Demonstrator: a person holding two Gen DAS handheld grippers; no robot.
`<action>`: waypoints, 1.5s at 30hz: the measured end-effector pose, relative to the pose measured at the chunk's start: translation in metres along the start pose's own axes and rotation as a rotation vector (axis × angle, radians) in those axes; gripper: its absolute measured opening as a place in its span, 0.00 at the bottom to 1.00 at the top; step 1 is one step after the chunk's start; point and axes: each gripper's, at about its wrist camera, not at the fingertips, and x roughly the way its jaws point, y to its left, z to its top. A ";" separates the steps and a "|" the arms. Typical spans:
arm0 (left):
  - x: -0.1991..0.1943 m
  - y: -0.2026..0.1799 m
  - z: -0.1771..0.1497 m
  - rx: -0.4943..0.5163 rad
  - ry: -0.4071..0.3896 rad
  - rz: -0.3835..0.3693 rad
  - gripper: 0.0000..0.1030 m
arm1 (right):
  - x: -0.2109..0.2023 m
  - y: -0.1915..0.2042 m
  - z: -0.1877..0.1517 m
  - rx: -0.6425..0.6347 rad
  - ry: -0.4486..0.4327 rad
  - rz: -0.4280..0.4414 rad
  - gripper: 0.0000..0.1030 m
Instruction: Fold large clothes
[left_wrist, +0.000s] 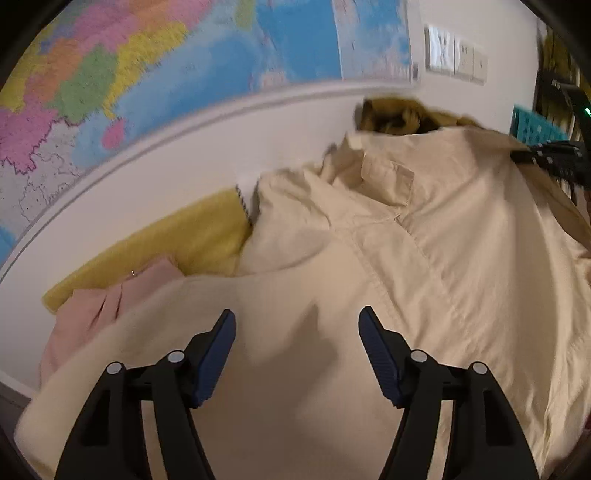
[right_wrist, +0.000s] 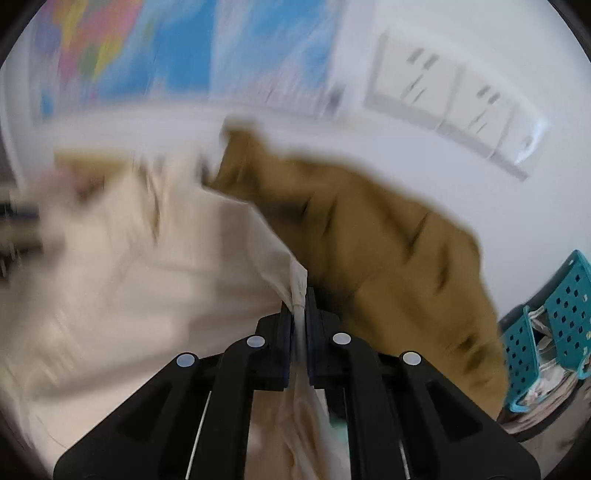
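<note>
the left gripper (left_wrist: 297, 325) hovers with its fingers (left_wrist: 221, 354) spread apart, empty, over a cream jacket (left_wrist: 406, 258) that lies rumpled beside a yellow cloth (left_wrist: 177, 243) and a pink garment (left_wrist: 92, 317). the right gripper (right_wrist: 300, 295) is clenched on a bunched edge of the jacket. an olive-brown garment (right_wrist: 369, 236) lies behind. the wall map's (left_wrist: 147, 74) lettering is too blurred to read.

White table (left_wrist: 192, 166), cream shirt (left_wrist: 424, 258) spread on it, yellow (left_wrist: 192, 243), pink (left_wrist: 92, 314), brown garments (right_wrist: 369, 229) alongside
</note>
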 end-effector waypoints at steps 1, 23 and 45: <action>-0.001 0.002 0.001 -0.006 -0.018 -0.005 0.69 | 0.000 -0.009 0.008 0.032 -0.026 -0.029 0.06; -0.063 -0.042 -0.056 0.148 -0.121 -0.097 0.78 | -0.095 0.083 -0.114 -0.242 0.061 0.113 0.81; -0.095 -0.238 -0.143 0.625 -0.092 -0.460 0.82 | -0.131 0.058 -0.271 0.188 0.034 0.261 0.42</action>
